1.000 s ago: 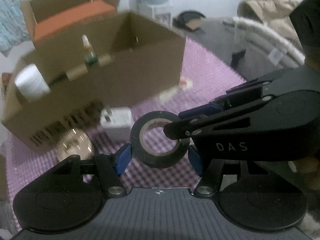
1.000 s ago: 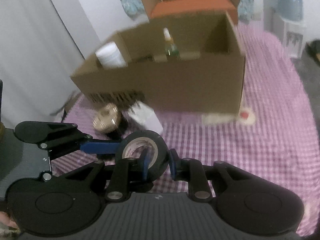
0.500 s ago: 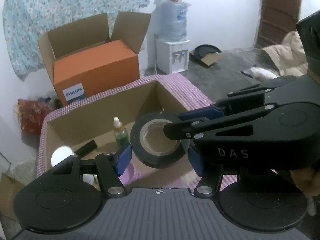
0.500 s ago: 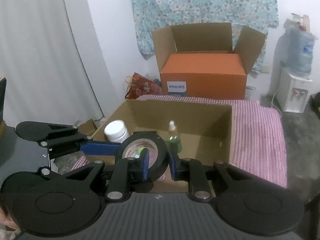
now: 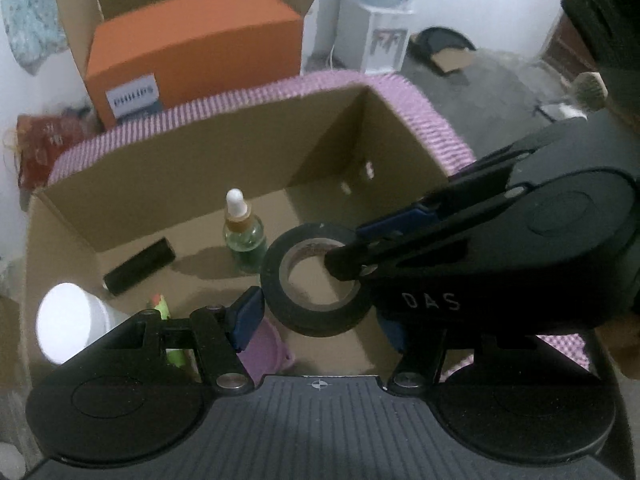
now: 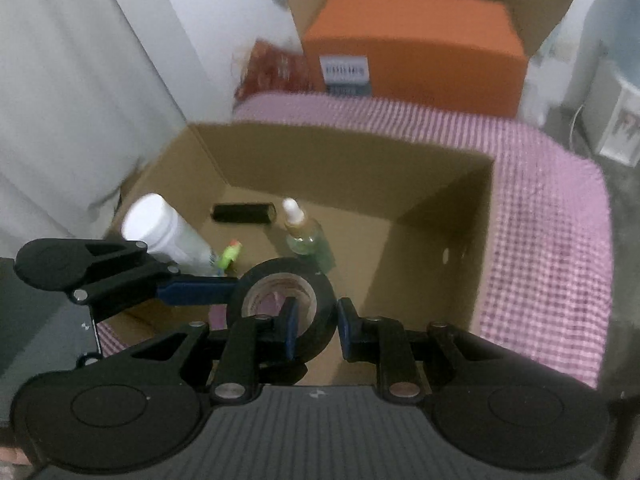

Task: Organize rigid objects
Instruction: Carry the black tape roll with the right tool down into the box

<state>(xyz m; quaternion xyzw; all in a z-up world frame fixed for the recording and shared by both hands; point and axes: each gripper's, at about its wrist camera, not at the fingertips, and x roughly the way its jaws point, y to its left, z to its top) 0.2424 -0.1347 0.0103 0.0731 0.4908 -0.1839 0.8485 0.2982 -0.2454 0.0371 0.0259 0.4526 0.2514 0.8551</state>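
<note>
A black tape roll (image 5: 316, 280) hangs over the open cardboard box (image 5: 240, 136). My right gripper (image 6: 314, 322) is shut on the roll's wall (image 6: 320, 320), one finger through its hole; it shows from the side in the left wrist view (image 5: 352, 256). My left gripper (image 5: 320, 316) stands open around the roll, its left pad apart from it; its blue finger (image 6: 192, 286) reaches the roll from the left. Inside the box lie a dropper bottle (image 5: 244, 236), a black tube (image 5: 140, 266), a white jar (image 5: 68, 320), a green item (image 6: 230, 254) and a purple piece (image 5: 260, 344).
The box sits on a purple checked cloth (image 6: 552, 220). Behind it stands an orange Philips box (image 5: 192, 44) inside a larger carton. A white water dispenser (image 5: 380, 36) stands at the back. A white curtain (image 6: 80, 100) hangs to the left.
Both grippers have tilted down and moved over the box with the tape roll. The view now looks into the box from above. The grips have not changed.
</note>
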